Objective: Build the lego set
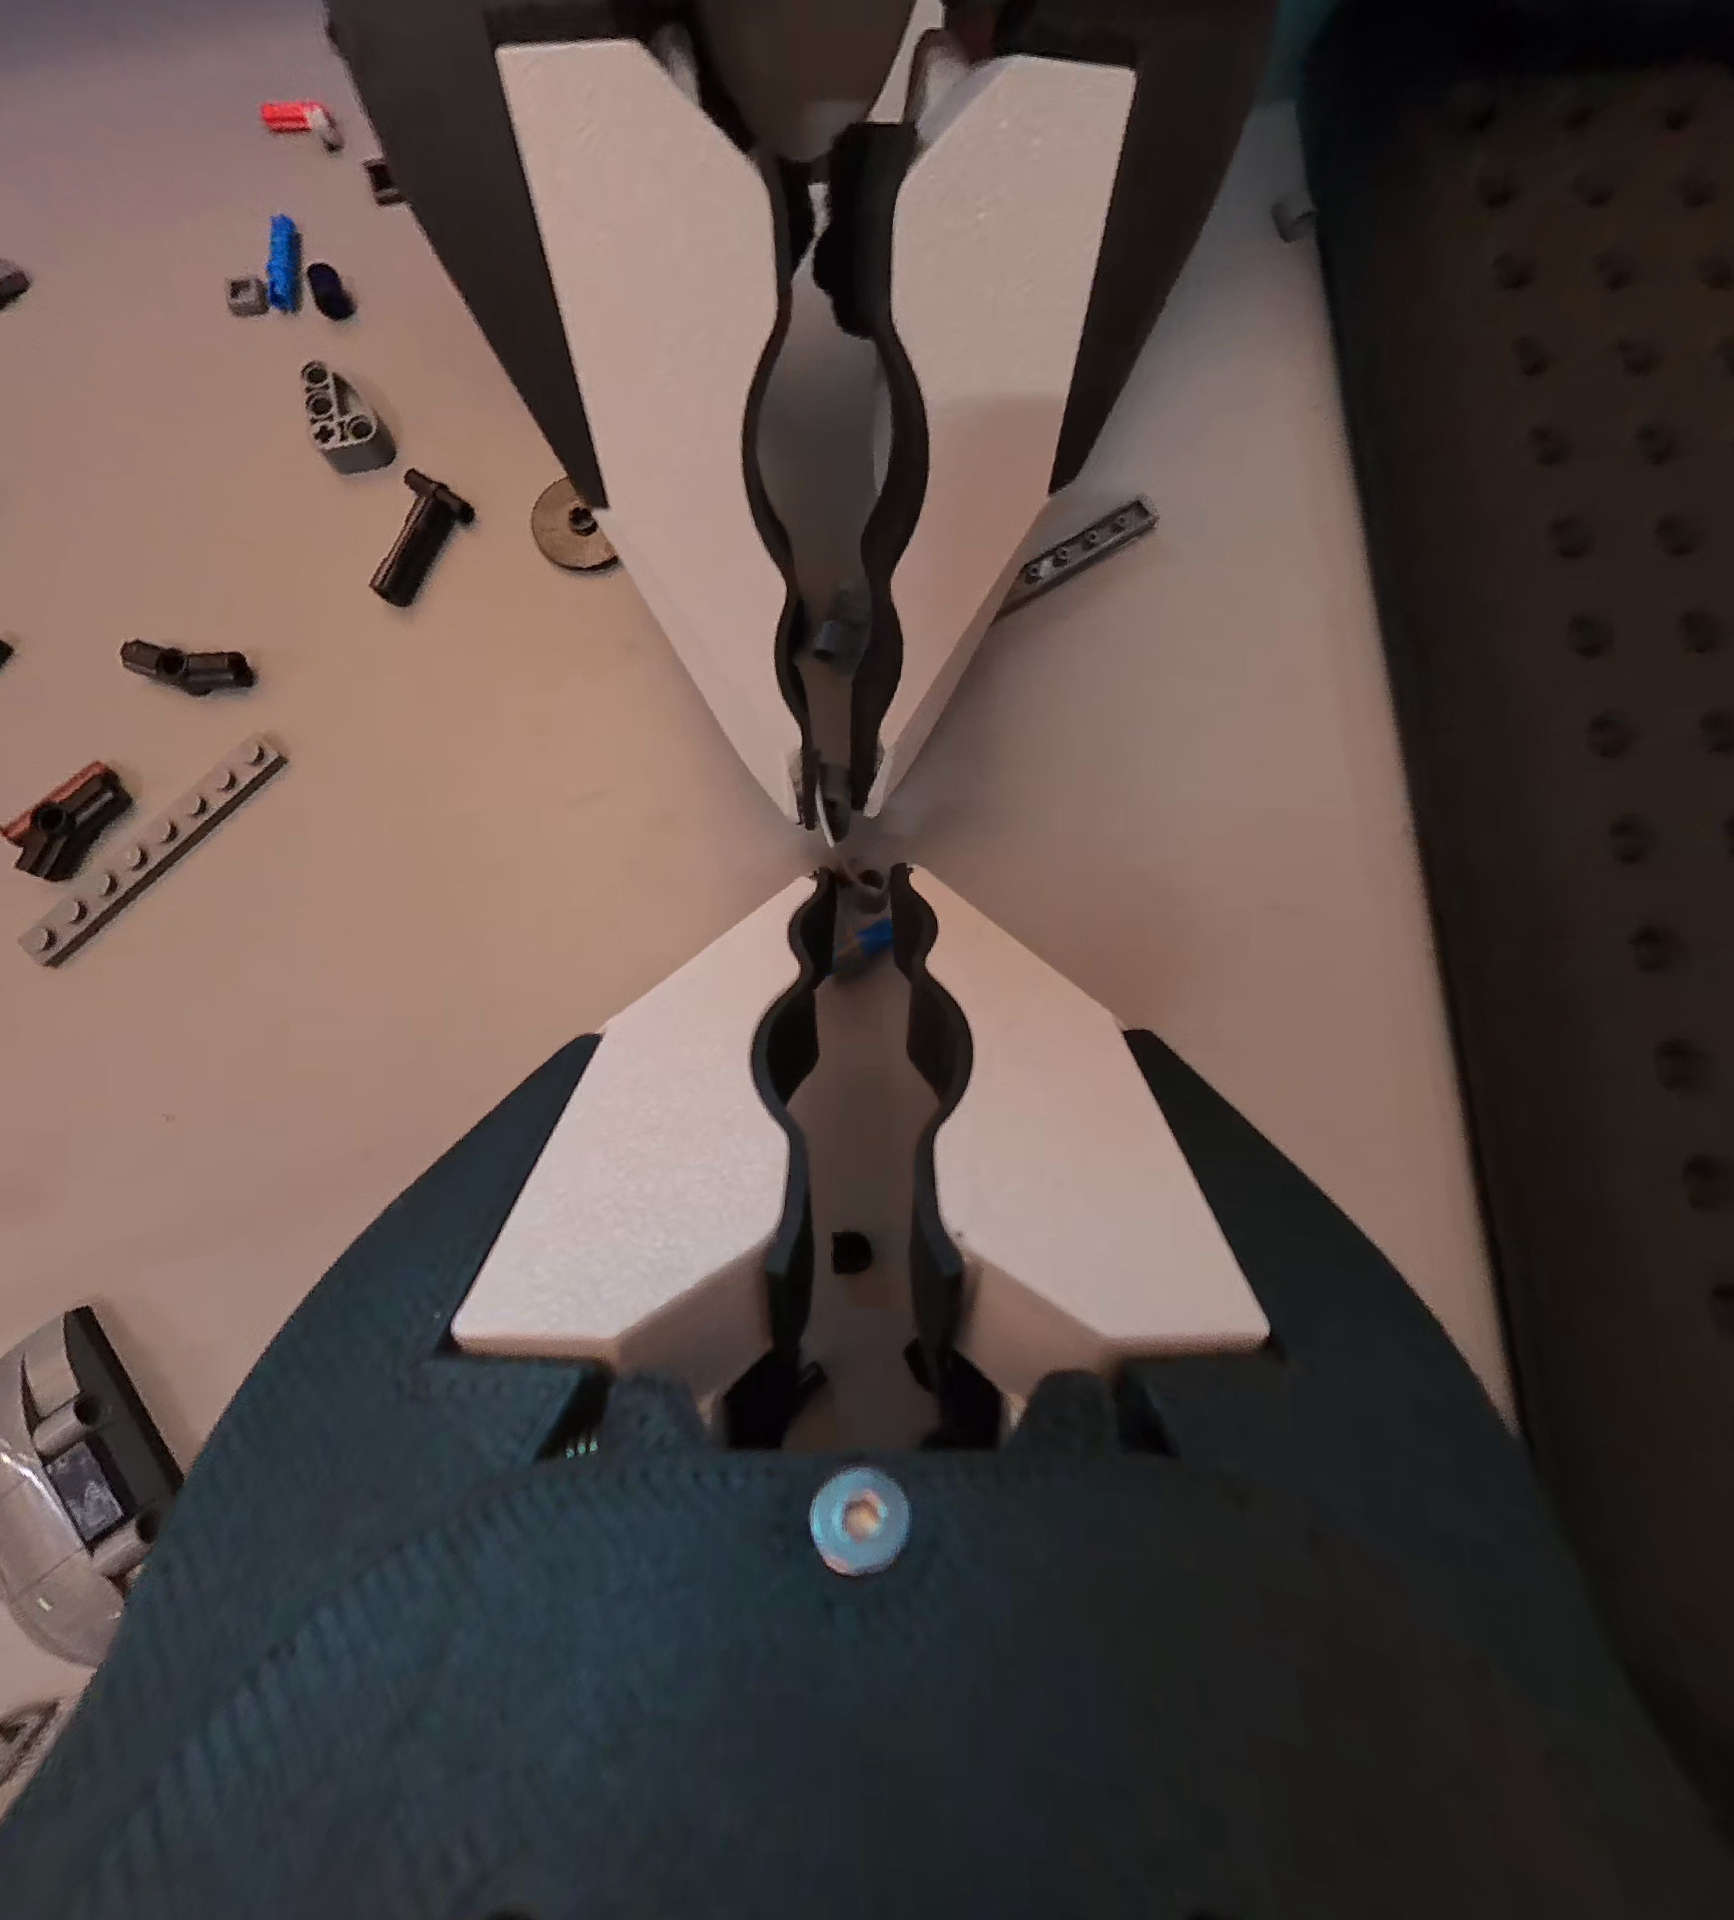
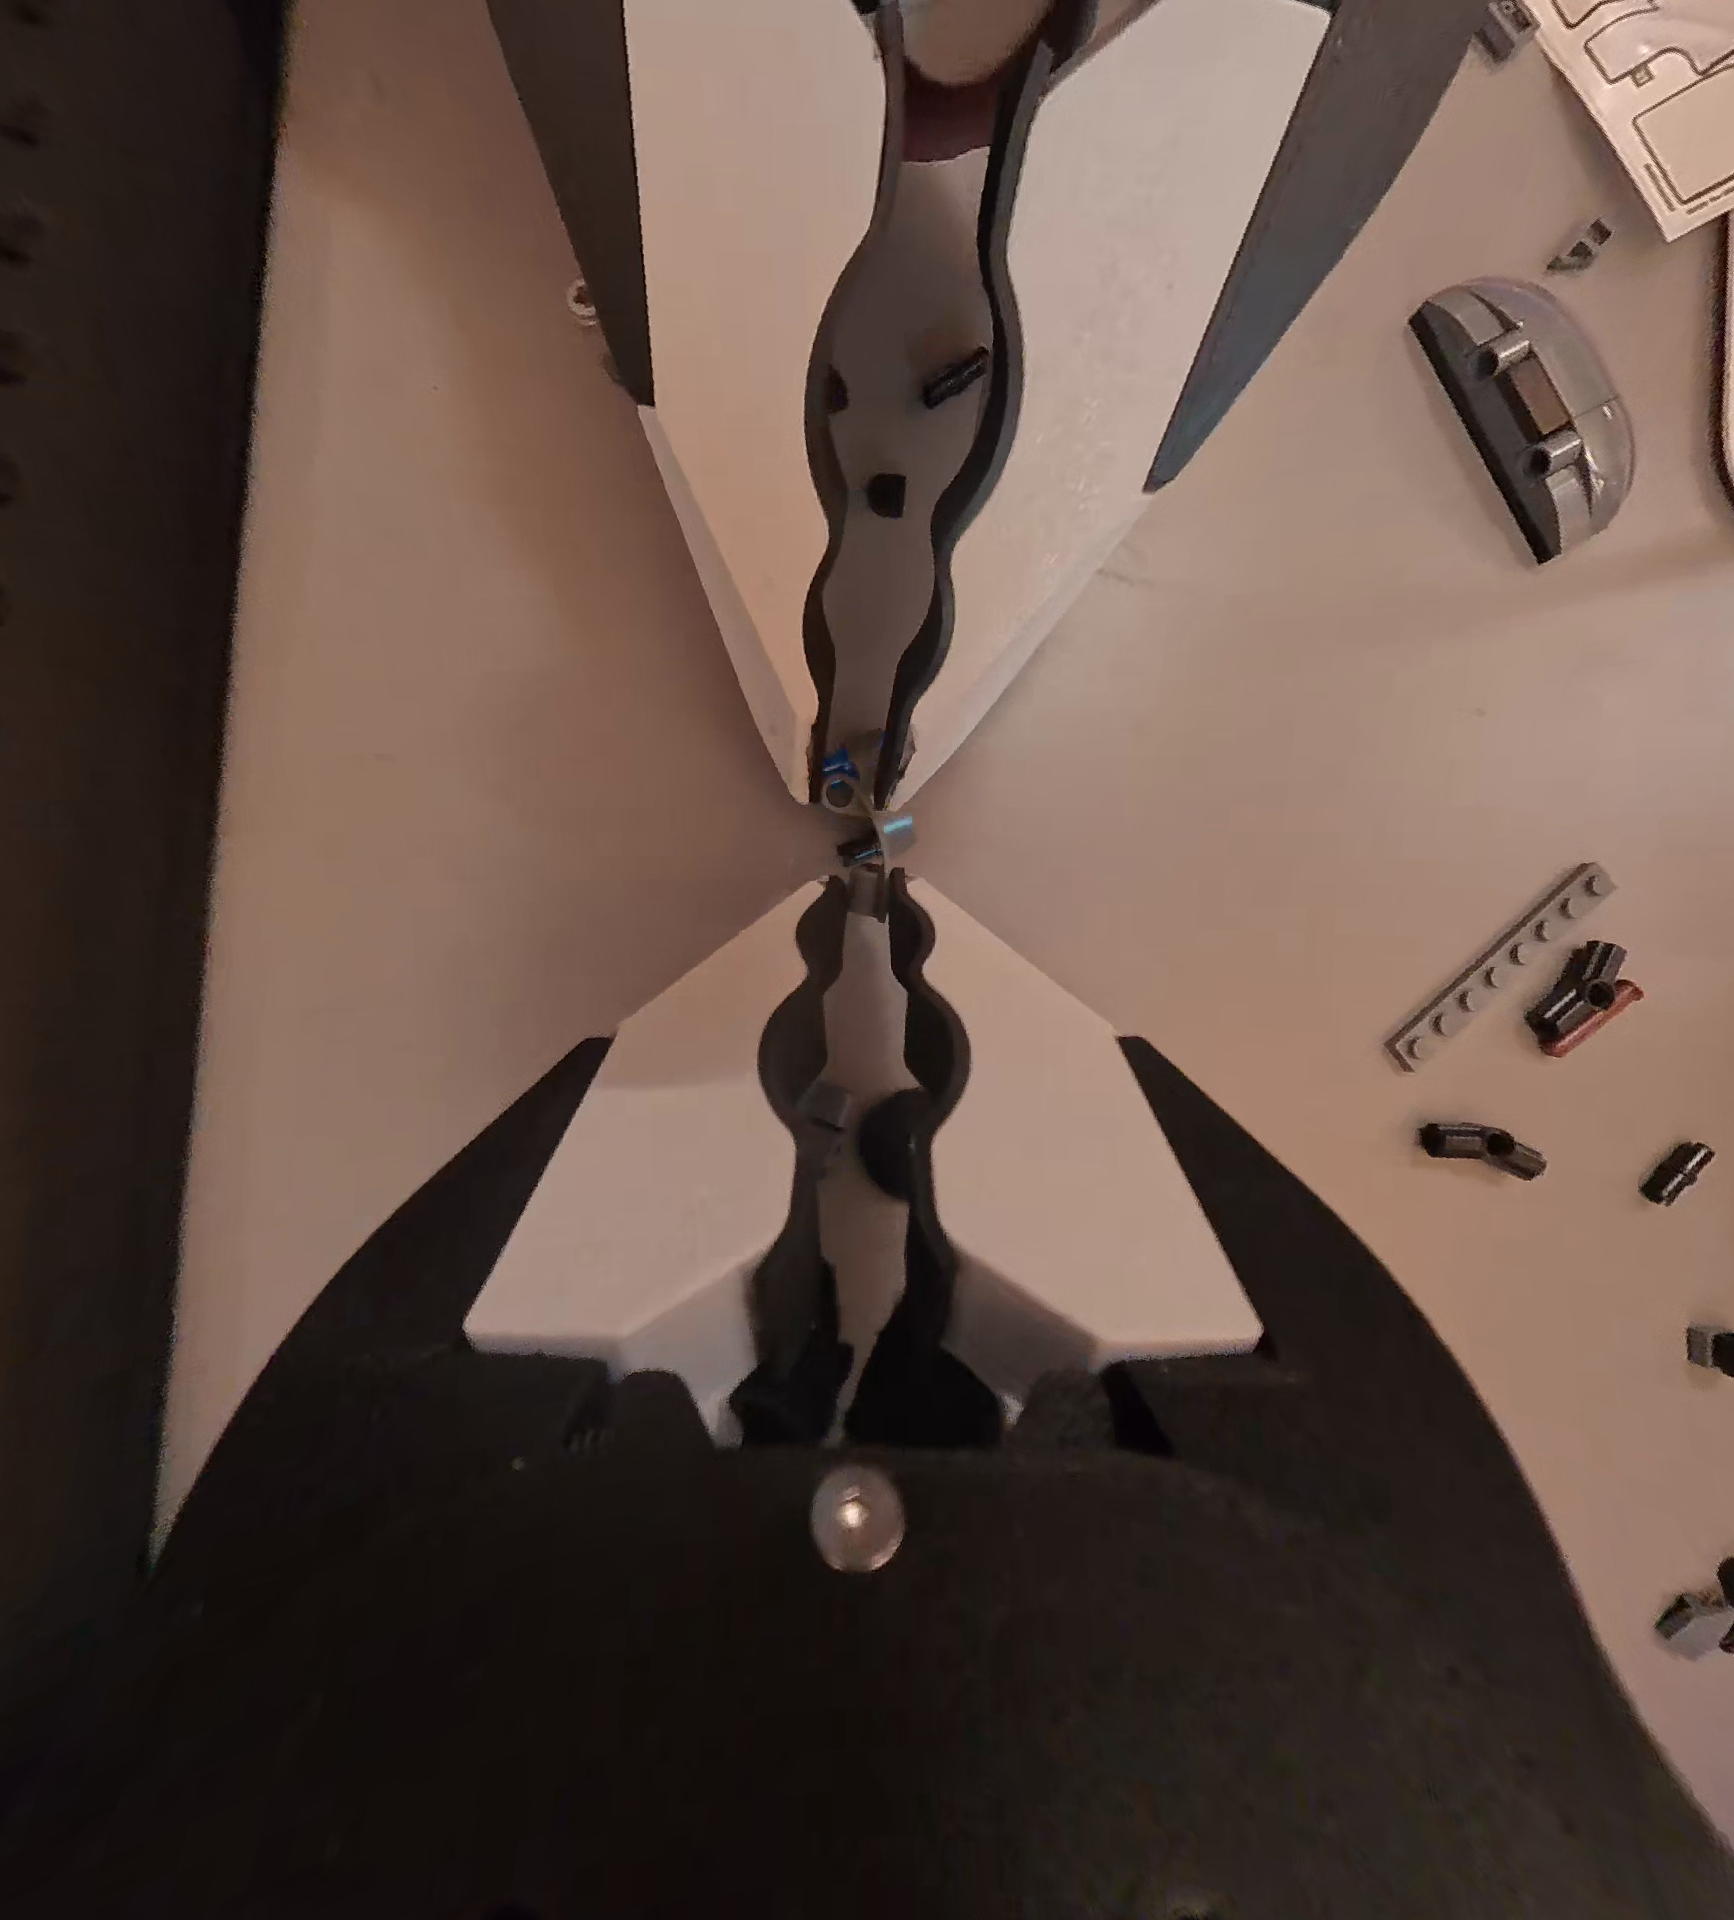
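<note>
I have both tools tip to tip above the middle of the surface (image 1: 1206,831). My left tool (image 1: 858,883) is pinching a small grey connector with a blue pin (image 1: 871,933) showing just behind its tips, and my right tool (image 2: 868,883) is pinching another small grey piece (image 2: 868,899); a grey clip-like piece with a black pin (image 2: 878,840) sits in the narrow gap where the two loads meet (whether they have seated I cannot tell, it is too small).

Outward from there, most of the set looks unbuilt to me. Loose parts lie scattered toward one long edge: a long grey studded plate (image 1: 151,852) touching a black-and-brown connector (image 1: 63,816), a black angled connector (image 1: 185,665), a grey liftarm (image 1: 349,416), a black pin (image 1: 419,535) and a dark round disc (image 1: 572,525). A curved silver-and-black sub-assembly (image 2: 1523,416) lies near a printed sheet (image 2: 1694,94) at the far corner. A dark studded mat (image 1: 1621,727) borders the opposite edge. I judge this an early joining step, with plenty left.
</note>
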Action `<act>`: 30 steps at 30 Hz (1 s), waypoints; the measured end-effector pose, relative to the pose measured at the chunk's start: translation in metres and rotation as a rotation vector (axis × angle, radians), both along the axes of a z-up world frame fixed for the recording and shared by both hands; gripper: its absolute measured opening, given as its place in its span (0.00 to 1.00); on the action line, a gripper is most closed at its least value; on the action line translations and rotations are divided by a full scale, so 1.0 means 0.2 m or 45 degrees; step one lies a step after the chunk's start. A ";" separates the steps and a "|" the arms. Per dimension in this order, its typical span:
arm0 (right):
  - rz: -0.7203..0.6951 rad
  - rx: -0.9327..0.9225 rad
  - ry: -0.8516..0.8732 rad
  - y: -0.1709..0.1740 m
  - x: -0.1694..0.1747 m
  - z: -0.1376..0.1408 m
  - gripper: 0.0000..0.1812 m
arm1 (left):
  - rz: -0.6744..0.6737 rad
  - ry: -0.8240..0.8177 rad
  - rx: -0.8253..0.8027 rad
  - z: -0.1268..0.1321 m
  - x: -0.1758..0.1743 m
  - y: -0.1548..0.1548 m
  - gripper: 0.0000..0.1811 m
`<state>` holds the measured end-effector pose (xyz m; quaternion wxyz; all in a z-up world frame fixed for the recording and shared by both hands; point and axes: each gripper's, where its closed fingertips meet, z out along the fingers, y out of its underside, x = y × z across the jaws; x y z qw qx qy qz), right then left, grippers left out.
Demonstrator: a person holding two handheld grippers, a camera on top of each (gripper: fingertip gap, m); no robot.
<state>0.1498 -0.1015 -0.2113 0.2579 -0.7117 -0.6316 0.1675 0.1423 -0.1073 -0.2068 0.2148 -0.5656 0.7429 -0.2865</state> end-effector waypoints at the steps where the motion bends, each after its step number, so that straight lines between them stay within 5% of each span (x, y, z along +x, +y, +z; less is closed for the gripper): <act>1: 0.010 0.004 -0.002 -0.01 0.00 0.00 0.04 | -0.011 0.005 0.013 0.00 0.00 -0.01 0.04; 30: 0.120 -0.028 -0.052 -0.09 -0.01 -0.04 0.08 | -0.120 0.139 0.462 -0.09 -0.01 -0.02 0.03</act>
